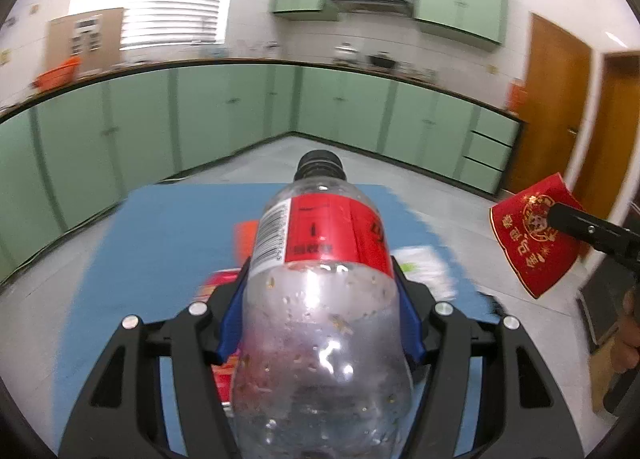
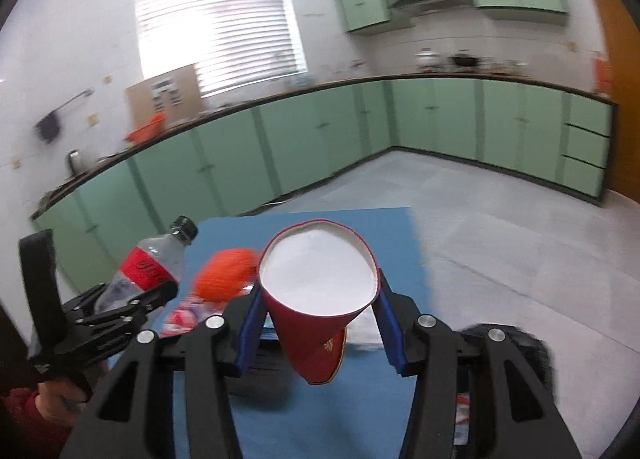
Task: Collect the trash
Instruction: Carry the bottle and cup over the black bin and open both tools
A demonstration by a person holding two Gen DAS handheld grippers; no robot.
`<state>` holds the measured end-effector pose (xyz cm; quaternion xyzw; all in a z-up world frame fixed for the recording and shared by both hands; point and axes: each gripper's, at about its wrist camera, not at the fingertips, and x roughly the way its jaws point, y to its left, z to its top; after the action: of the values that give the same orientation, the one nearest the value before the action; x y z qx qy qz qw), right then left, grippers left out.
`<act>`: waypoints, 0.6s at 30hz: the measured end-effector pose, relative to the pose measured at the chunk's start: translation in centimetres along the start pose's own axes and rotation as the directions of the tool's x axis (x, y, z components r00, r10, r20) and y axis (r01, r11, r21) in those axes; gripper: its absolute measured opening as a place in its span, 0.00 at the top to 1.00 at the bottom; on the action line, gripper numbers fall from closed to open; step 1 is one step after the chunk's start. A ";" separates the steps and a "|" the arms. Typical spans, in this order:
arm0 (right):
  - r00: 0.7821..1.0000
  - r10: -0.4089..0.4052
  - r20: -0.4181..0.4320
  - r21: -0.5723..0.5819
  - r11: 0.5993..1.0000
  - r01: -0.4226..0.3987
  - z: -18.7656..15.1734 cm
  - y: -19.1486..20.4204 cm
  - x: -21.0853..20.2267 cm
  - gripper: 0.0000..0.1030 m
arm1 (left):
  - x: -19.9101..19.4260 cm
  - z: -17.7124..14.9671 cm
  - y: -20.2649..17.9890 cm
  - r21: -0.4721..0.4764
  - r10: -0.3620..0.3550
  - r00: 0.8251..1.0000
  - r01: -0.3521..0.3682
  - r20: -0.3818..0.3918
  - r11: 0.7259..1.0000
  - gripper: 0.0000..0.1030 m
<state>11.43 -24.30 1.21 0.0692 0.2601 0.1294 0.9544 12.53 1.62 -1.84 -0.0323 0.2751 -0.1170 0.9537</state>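
Left wrist view: my left gripper (image 1: 320,311) is clamped on a clear plastic bottle (image 1: 320,299), the blue pads (image 1: 232,323) pressing its sides just below the red label. The bottle lies along the fingers with its black cap (image 1: 320,163) pointing to twelve o'clock, and its inner wall is speckled with droplets and bits of residue. Below it spreads a blue table (image 1: 160,239), blurred, with red and white wrappers (image 1: 224,283) lying on it under the gripper at about nine o'clock from the bottle's middle. At three o'clock in this view my right gripper (image 1: 560,219) holds a red paper cup (image 1: 532,243) with gold print, up off the table over the grey floor (image 1: 420,179). In the right wrist view, that gripper (image 2: 320,323) is closed on the red paper cup (image 2: 316,299), pinched between the blue pads (image 2: 250,331) low on its wall, with its white inside facing the camera and its mouth tilted toward twelve o'clock. At nine o'clock my left gripper (image 2: 140,299) carries the bottle (image 2: 148,263), cap aimed to one o'clock. Between bottle and cup sits a blurred orange object (image 2: 226,275) over the blue table (image 2: 400,243); I cannot tell what it is. Green cabinets (image 2: 320,139) line the far walls.
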 end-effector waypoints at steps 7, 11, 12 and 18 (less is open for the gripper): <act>0.981 -0.195 -0.019 0.098 0.976 0.196 -1.8 -10.1 -3.8 0.52 | 4.7 -0.6 -10.9 0.067 -0.201 0.978 0.204 -0.049 0.977 0.42; 0.965 -0.259 -0.043 0.130 0.956 0.262 -3.3 -13.9 -5.0 0.52 | 7.1 -1.9 -16.6 0.097 -0.273 0.959 0.279 -0.075 0.955 0.41; 0.962 -0.269 -0.048 0.135 0.953 0.273 -3.5 -14.5 -5.2 0.52 | 7.7 -2.2 -17.7 0.104 -0.285 0.955 0.292 -0.079 0.951 0.41; 0.941 -0.329 -0.081 0.155 0.928 0.338 -5.0 -18.2 -5.6 0.52 | 11.0 -3.9 -23.2 0.128 -0.327 0.939 0.338 -0.104 0.932 0.41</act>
<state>8.10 -42.99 -4.01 0.1002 0.3035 -0.0550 0.9459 14.72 -23.55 -7.90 -0.0047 0.2951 -0.2975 0.9080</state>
